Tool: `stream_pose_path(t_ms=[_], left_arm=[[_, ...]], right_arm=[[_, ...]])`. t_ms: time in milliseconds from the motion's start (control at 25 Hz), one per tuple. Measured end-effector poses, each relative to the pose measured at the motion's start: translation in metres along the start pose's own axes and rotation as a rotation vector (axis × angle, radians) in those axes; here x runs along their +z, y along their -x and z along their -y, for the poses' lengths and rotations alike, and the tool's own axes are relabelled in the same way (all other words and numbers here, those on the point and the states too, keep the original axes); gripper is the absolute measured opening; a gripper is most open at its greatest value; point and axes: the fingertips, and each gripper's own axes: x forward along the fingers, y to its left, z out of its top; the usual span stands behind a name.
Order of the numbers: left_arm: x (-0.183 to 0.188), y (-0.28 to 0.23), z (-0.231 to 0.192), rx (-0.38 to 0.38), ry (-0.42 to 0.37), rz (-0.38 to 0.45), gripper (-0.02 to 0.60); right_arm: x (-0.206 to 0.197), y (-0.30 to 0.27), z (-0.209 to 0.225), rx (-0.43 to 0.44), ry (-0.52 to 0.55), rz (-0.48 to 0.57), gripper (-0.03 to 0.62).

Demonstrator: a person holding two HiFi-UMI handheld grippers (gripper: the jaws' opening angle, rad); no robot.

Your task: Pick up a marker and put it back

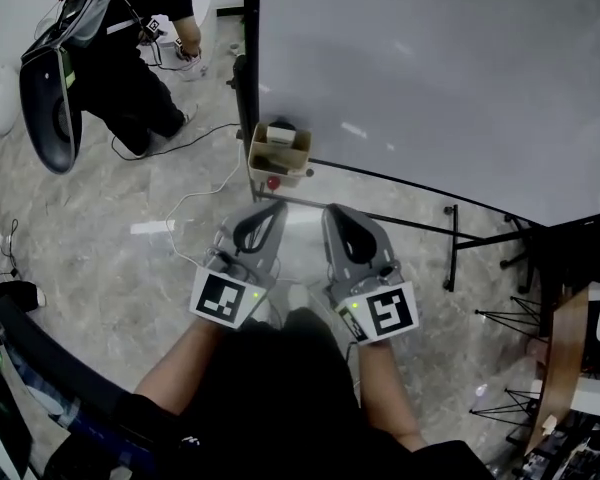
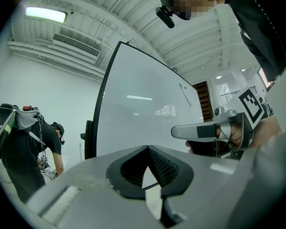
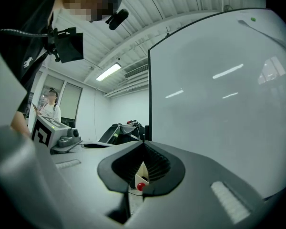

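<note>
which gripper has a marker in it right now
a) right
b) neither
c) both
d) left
b: the left gripper and the right gripper both have their jaws together with nothing between them, while a red cap shows at the box on the corner of the whiteboard ahead of them.
</note>
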Motion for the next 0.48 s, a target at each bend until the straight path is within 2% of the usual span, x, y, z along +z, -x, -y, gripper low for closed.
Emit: stream_pose_path(t_ms=[280,480], left_arm=[[-0.011,-0.019,-0.005,0.066,0.011,-0.028,0.005],[-0.017,-0.026,-0.009,0.107,0.014,-0.041,0.005]], right_arm=[[-0.017,-0.024,0.017,0.081,-0.008,-0.028,0.009],[-0.033,-0.034,0.028,0.104,-0.015,-0.053,0.011]])
